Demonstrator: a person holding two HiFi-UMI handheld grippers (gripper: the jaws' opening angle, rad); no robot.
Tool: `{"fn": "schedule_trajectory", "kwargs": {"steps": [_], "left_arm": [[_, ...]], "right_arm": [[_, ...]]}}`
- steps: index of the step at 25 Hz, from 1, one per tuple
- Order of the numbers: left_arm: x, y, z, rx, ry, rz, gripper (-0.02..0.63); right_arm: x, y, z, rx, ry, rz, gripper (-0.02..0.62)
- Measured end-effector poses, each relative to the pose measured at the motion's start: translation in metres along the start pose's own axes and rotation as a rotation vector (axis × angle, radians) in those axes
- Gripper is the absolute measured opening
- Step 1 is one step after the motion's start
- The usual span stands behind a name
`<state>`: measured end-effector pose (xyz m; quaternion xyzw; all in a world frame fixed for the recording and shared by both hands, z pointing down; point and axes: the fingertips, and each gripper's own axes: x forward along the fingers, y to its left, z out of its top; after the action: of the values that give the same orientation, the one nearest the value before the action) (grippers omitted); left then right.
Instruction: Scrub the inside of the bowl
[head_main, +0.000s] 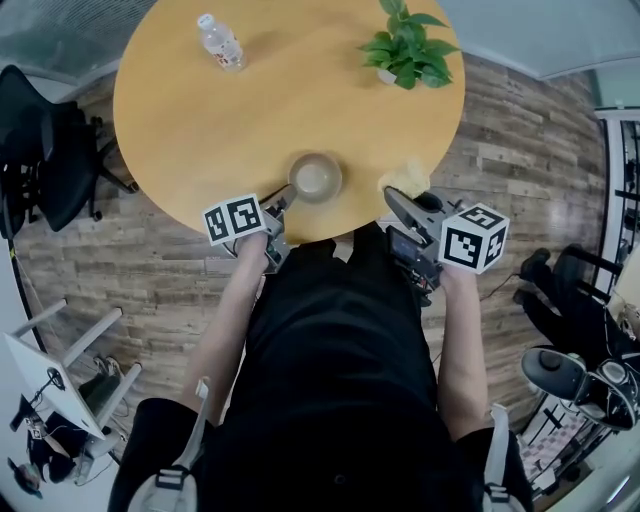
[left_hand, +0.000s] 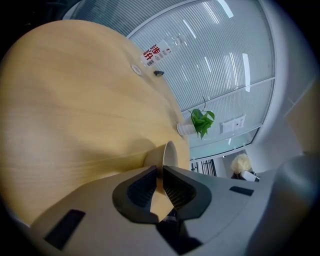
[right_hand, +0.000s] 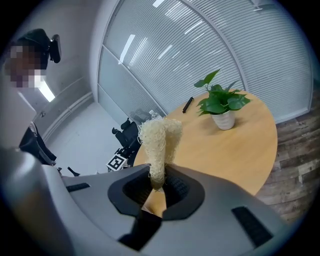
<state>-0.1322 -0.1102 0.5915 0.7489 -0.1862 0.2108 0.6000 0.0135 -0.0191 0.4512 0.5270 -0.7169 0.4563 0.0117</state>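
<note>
A small beige bowl stands near the front edge of the round wooden table. My left gripper reaches it from the left, its jaws nearly together with the thin rim between them. In the left gripper view the bowl lies edge-on right at the left gripper. My right gripper hovers just right of the bowl, shut on a pale yellow loofah scrubber. In the right gripper view the scrubber sticks up out of the right gripper.
A plastic water bottle lies at the table's far left and a potted plant stands at the far right. A dark pen rests beside the plant. Black office chairs stand left of the table, other gear at the right.
</note>
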Motion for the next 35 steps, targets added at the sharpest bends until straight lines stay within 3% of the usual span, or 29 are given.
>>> {"fn": "schedule_trajectory", "kwargs": {"steps": [11,15,23,27,35], "left_arm": [[-0.001,0.005,-0.005,0.021,0.031,-0.014,0.080],[-0.006,0.013,-0.004,0.030,0.034,0.023,0.081],[-0.037,0.017,0.015,0.058,-0.068,0.077,0.086],[-0.056,0.007,0.026,0.122,-0.137,0.082,0.049],[-0.091,-0.042,0.043,0.363,-0.254,0.045,0.025]], "right_arm": [[0.001,0.004,0.005,-0.015,-0.006,0.000,0.041],[0.007,0.009,0.007,-0.032,-0.009,0.022,0.041],[0.021,0.025,0.008,-0.125,0.020,0.079,0.041],[0.027,0.036,0.012,-0.196,0.017,0.119,0.040],[0.039,0.053,0.011,-0.318,0.040,0.151,0.038]]}}
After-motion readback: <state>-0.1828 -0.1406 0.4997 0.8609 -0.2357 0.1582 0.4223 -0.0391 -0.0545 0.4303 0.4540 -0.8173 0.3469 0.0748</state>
